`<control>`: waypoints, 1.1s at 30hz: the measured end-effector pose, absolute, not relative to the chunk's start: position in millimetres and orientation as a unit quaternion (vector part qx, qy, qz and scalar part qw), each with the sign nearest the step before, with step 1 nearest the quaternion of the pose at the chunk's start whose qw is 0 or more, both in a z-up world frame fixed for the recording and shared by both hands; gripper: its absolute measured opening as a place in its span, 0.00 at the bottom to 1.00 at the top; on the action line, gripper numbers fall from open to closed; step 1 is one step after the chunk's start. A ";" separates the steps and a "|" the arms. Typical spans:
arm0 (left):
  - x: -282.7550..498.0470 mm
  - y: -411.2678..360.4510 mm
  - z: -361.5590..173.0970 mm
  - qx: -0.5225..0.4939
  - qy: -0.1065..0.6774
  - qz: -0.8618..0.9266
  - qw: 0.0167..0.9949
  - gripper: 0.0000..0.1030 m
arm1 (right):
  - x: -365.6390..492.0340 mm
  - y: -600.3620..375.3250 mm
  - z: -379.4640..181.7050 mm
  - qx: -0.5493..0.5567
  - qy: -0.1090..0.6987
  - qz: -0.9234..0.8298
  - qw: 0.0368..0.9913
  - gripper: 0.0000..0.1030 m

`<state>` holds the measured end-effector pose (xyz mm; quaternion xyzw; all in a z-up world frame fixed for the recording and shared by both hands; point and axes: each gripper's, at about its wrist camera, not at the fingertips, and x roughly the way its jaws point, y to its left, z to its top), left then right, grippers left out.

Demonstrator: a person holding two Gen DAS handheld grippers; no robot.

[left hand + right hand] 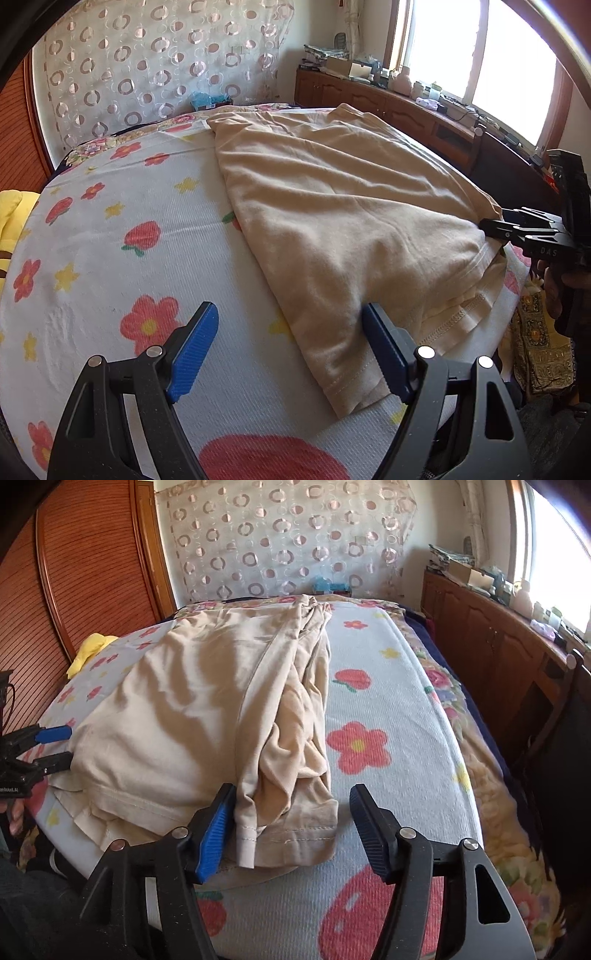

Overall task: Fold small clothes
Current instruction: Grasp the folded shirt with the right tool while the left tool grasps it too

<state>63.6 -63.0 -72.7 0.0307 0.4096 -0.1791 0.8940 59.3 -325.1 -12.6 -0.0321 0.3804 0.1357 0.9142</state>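
Note:
A beige T-shirt (351, 221) (184, 709) lies flat on the flowered bed cover (110, 258) (388, 686), with one side folded over into a bunched strip along its right edge in the right wrist view. My left gripper (291, 321) (55, 746) stands open at the shirt's near left corner, its right pad (384, 350) against the cloth. My right gripper (293, 797) (493, 221) is open too, with the folded hem lying between its fingers; the pads do not press on it.
A yellow cloth (11, 214) (92, 650) sits at the bed's far left edge. A slatted wooden door (85, 572) stands left of the bed. A cluttered wooden cabinet (406, 107) (480, 635) runs under the window on the right.

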 end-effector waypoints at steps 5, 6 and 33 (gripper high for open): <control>60.3 -61.5 -71.4 0.016 0.406 -0.203 0.891 0.67 | 59.9 -327.3 -8.7 -0.030 0.385 0.143 0.911 0.63; 60.0 -62.0 -71.1 0.018 0.405 -0.203 0.891 0.63 | 60.6 -328.2 -8.7 -0.024 0.385 0.153 0.910 0.63; 57.2 -63.8 -11.6 0.016 0.333 -0.224 0.916 0.04 | 58.0 -333.0 19.5 0.037 0.311 0.234 0.921 0.10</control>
